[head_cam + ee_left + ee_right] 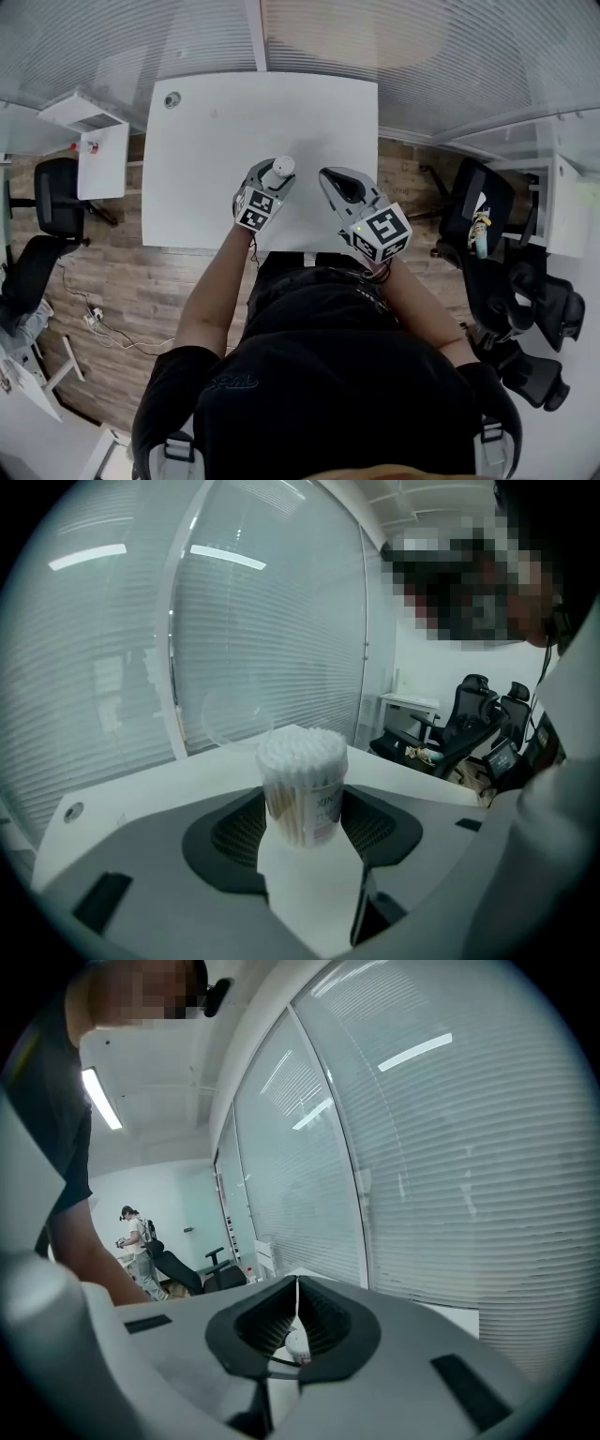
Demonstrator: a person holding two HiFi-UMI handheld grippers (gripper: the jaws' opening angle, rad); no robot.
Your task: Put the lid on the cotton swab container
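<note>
Holding: my left gripper (305, 825) has its jaws spread wide and closed on the clear cylindrical plastic cotton swab container (302, 789), with one dark ribbed pad on each side of it.
Container: it stands upright between those jaws, near their tips. Its top is open and it is packed with white-tipped swabs that dome above the rim. A printed label faces back along the gripper.
Base: I cannot tell whether it rests on the flat white tabletop (211, 169) or hangs just above it.
Lid: a faint, clear round plastic lid (232, 720) shows past the left gripper's tips, beyond the container and to its left. It seems to sit on the tabletop, apart from both grippers.
Right gripper (297, 1321): the jaws are pressed fully together. A small whitish bit with a red fleck (296, 1342) sits at the seam, and I cannot tell what it is.
Spacing: seen from the head view, the right gripper sits near the left one over the table's near side, tips angled inward, clear of the container.
</note>
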